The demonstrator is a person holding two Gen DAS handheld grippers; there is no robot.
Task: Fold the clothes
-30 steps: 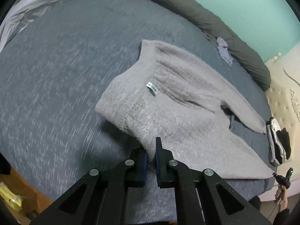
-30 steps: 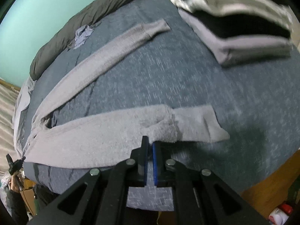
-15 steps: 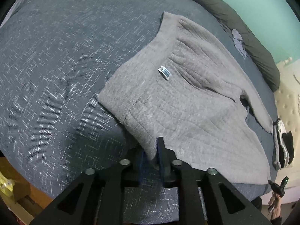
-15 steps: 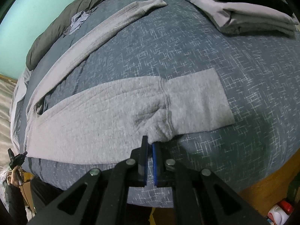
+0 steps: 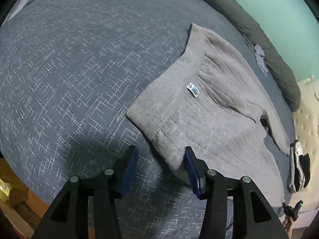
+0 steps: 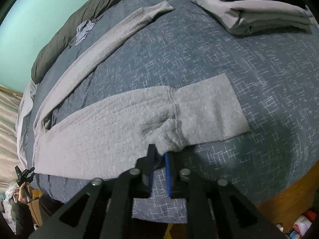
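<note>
The grey fleece trousers [image 5: 211, 119] are spread flat on the bed [image 5: 69, 79], along its near edge. Their long axis runs parallel to that edge: the waist end, marked by a small white label [image 5: 193, 89], lies toward the left side, and the two legs stretch away toward the right. The near leg [image 6: 111, 127] ends in a smooth cuff [image 6: 211, 107] lying flat by the bed's near edge, and the far leg [image 6: 99, 45] angles off toward the dark pillow roll [image 6: 75, 29] at the far edge.

At the waist's near corner the left gripper [image 5: 160, 166] is seen with its blue-padded fingers [image 5: 190, 167] set wide apart; the corner of fabric lies between them, against the right-hand pad, and is not clamped. At the other end, the right gripper [image 6: 159, 157] is seen with its fingers narrow, a small gap showing between the pads, and a puckered bunch of the near leg just short of the cuff rises at the tips; whether it is truly pinched cannot be told.

So each end of the garment lies directly ahead of its own gripper, the waist nearer the left, the cuff nearer the right. Any fold lengthwise would be judged to turn on that axis. A stack of folded clothes [image 6: 259, 14] rests at the bed's far right corner, well apart.
</note>
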